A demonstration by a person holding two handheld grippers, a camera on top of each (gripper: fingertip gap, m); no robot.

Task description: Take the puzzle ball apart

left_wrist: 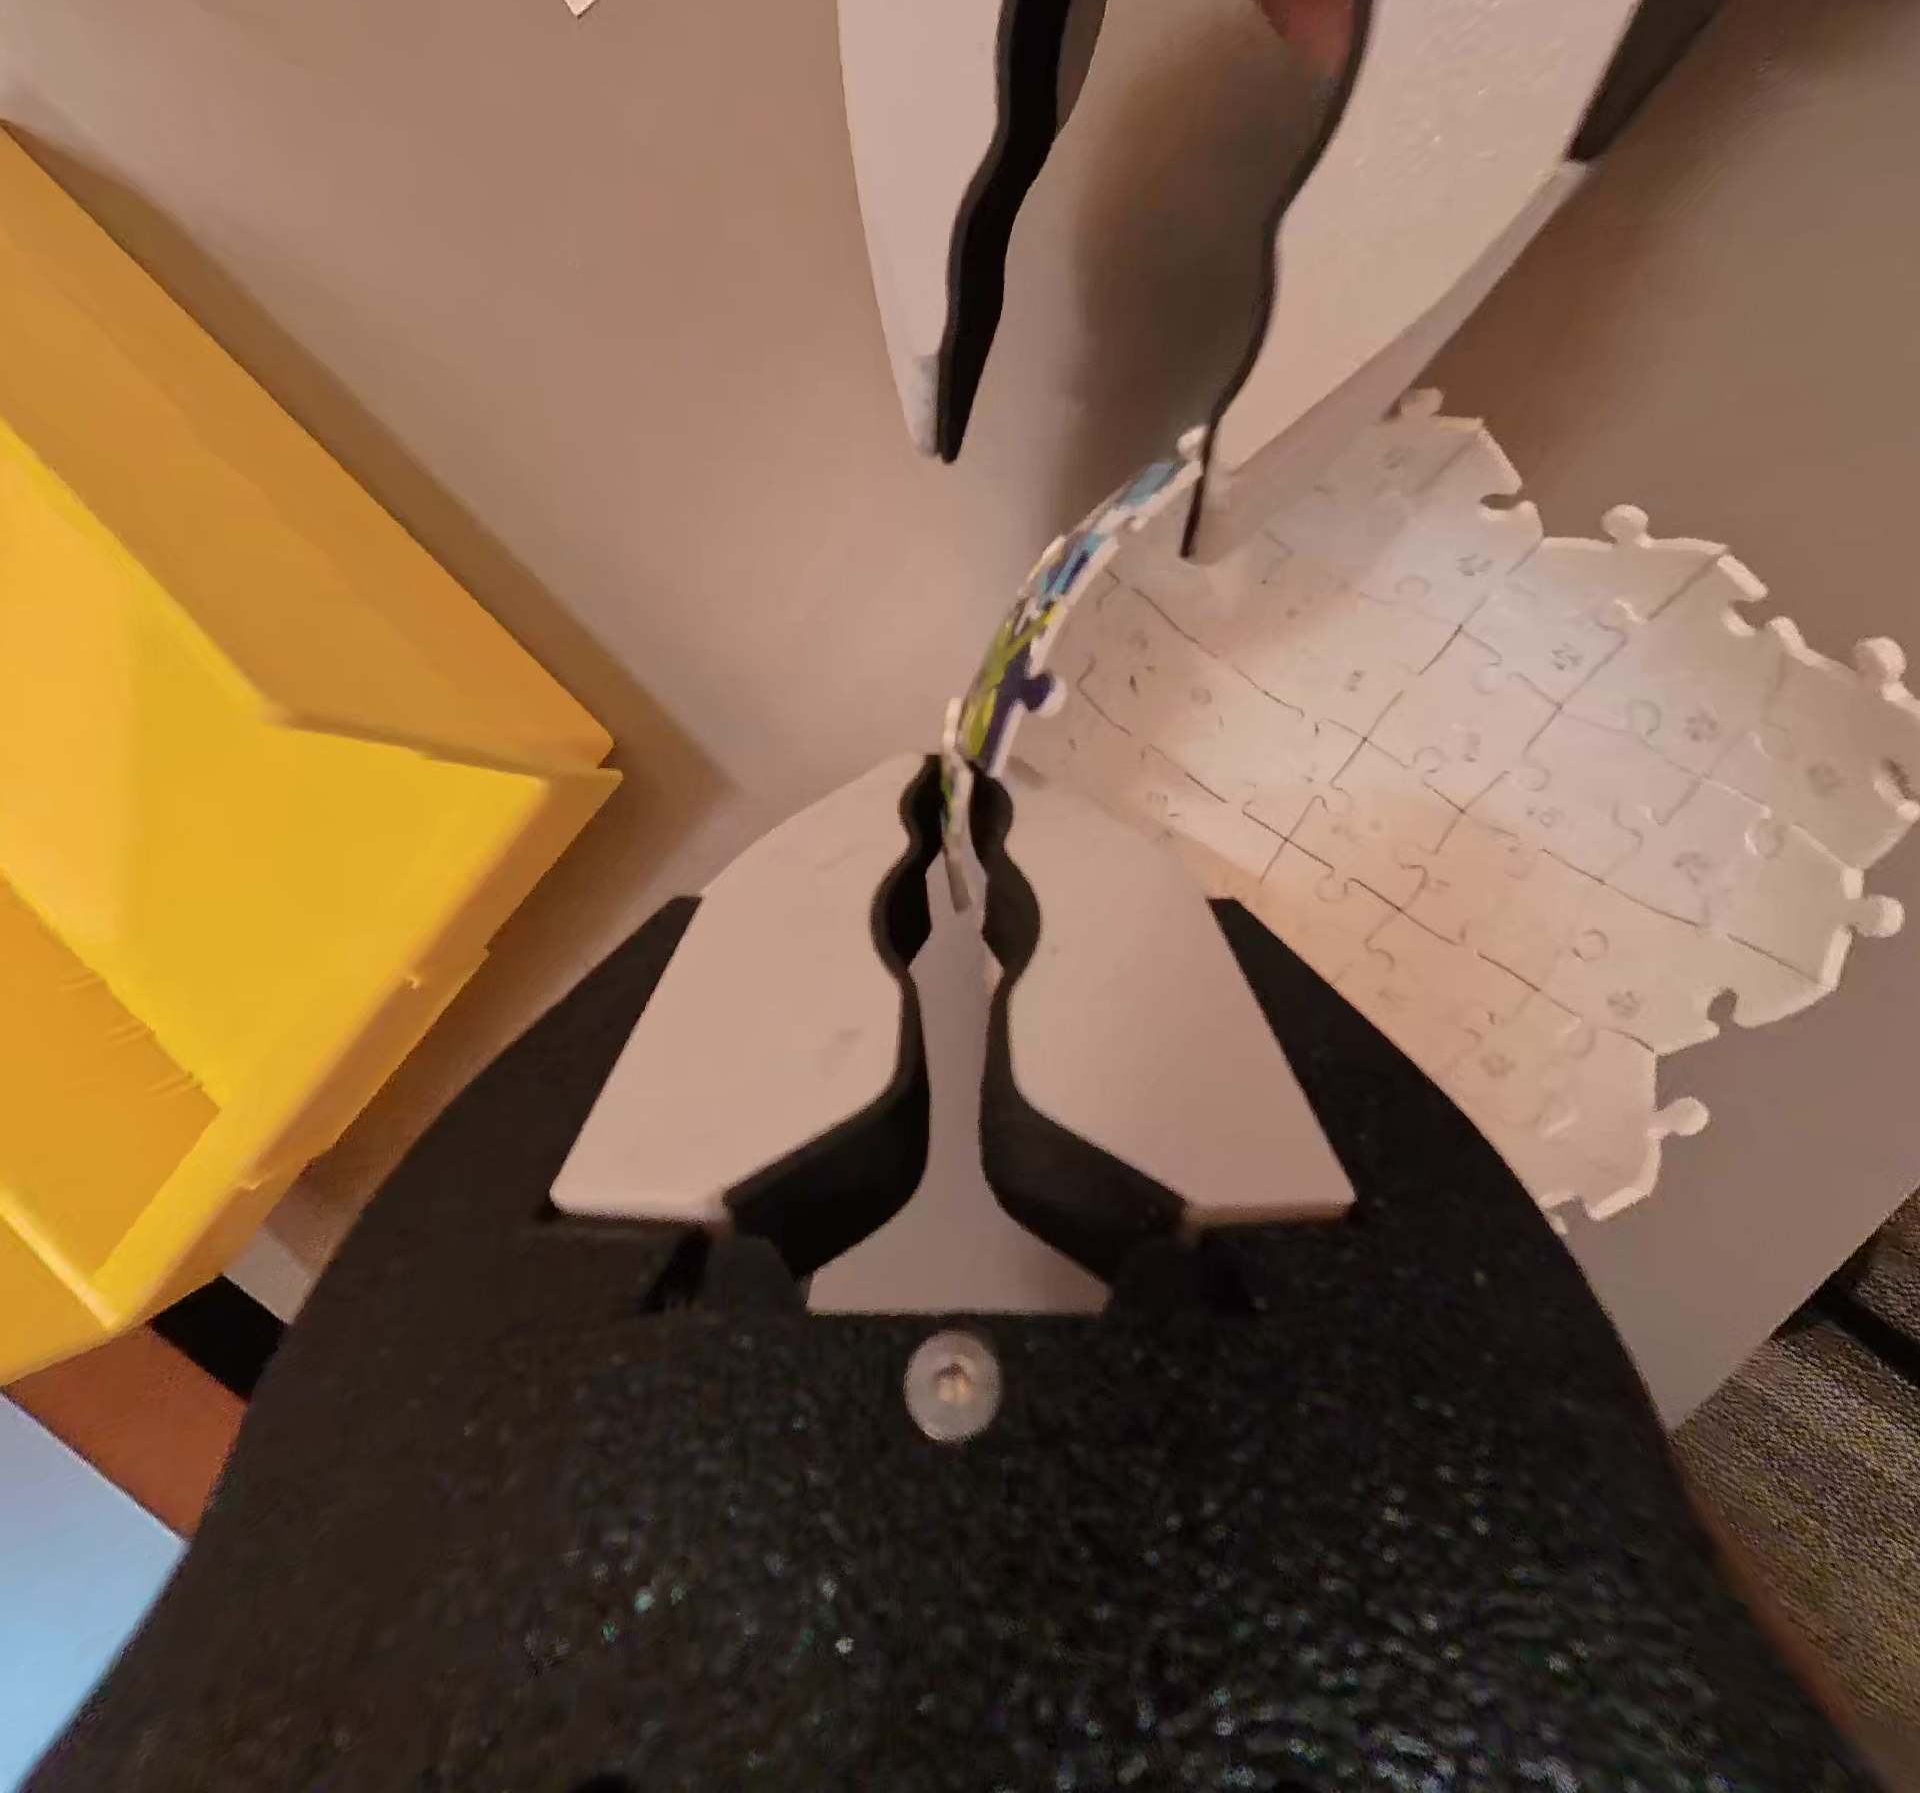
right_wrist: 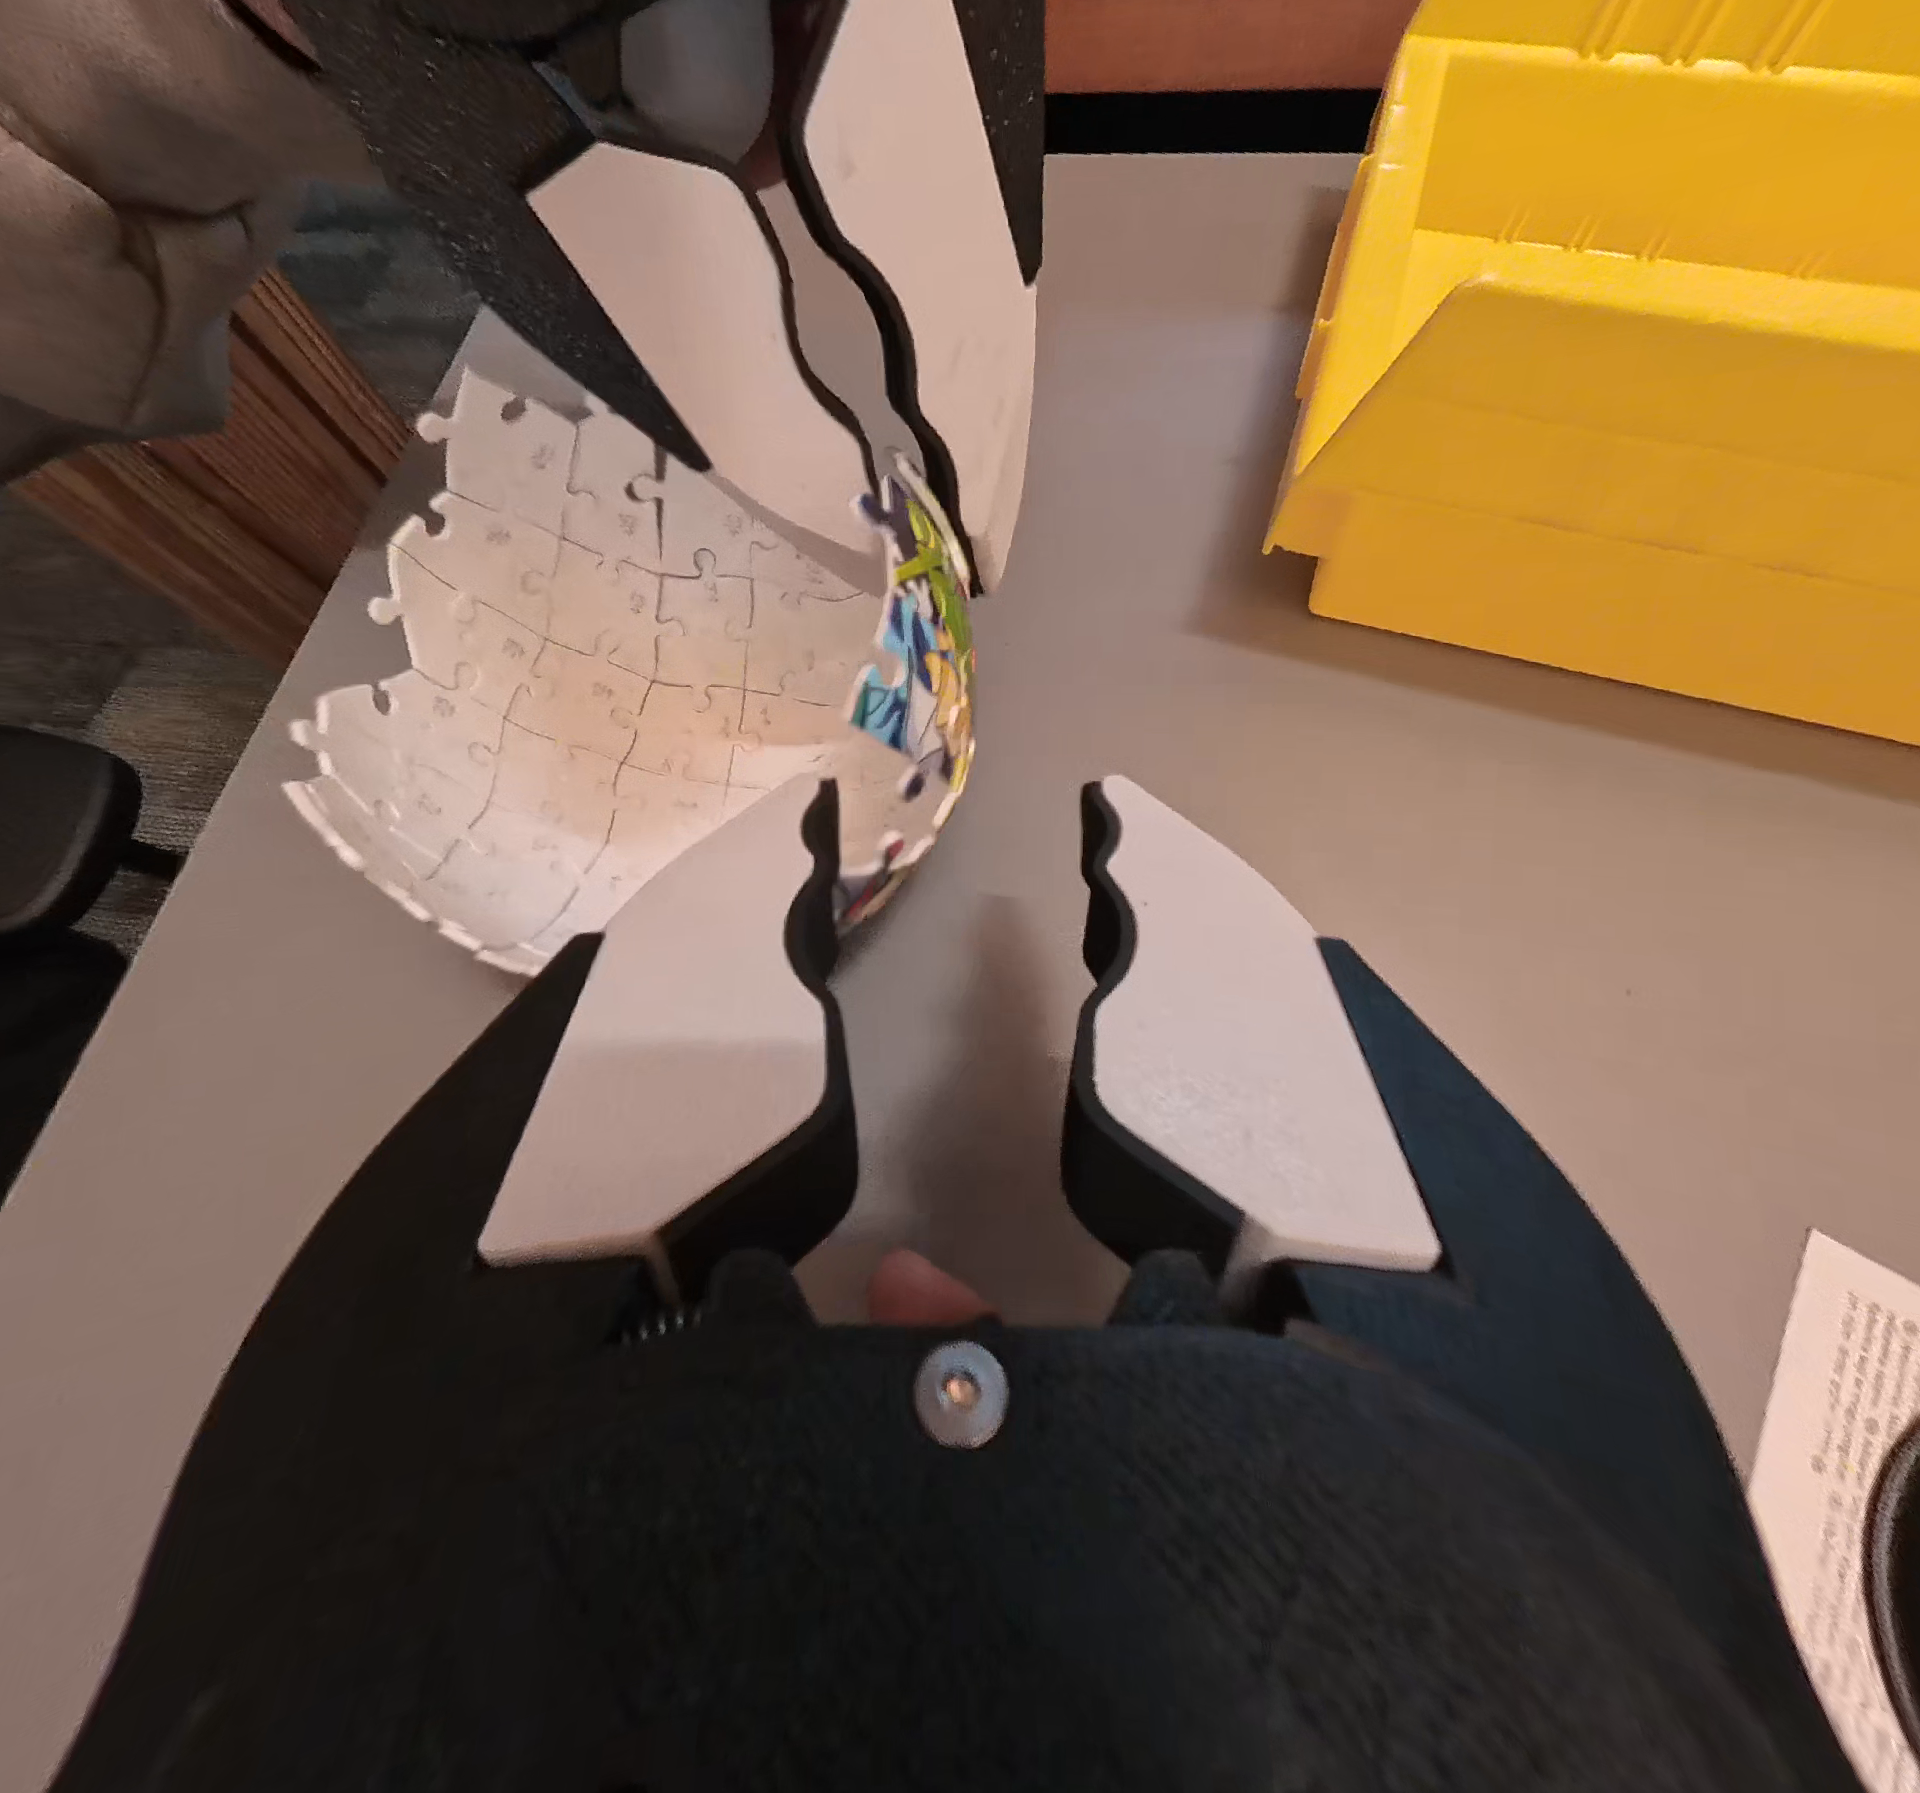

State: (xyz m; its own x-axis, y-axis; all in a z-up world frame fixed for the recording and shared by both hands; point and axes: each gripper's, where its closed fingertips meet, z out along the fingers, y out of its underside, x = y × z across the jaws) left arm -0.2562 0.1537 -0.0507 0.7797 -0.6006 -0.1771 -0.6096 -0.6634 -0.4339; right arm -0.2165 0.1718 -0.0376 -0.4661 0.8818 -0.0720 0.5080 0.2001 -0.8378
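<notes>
The puzzle ball (left_wrist: 1455,787) is a partial curved shell, white inside and brightly printed outside, lying by the grey table's edge. It also shows in the right wrist view (right_wrist: 582,704). My left gripper (left_wrist: 956,777) is shut on the shell's printed rim; in the right wrist view (right_wrist: 961,559) it comes in from above. My right gripper (right_wrist: 961,808) is open and straddles the rim lower down, one finger inside the shell and one outside, not clamping. In the left wrist view the right gripper (left_wrist: 1065,496) reaches in from the top.
A yellow plastic bin (left_wrist: 260,704) stands on the grey table (left_wrist: 623,393) beside the shell; it also shows in the right wrist view (right_wrist: 1610,393). A printed paper sheet (right_wrist: 1839,1431) lies near the right gripper. The table edge (right_wrist: 208,912) runs close behind the shell. Across from one pair of fingers to the other is roughly 5 cm.
</notes>
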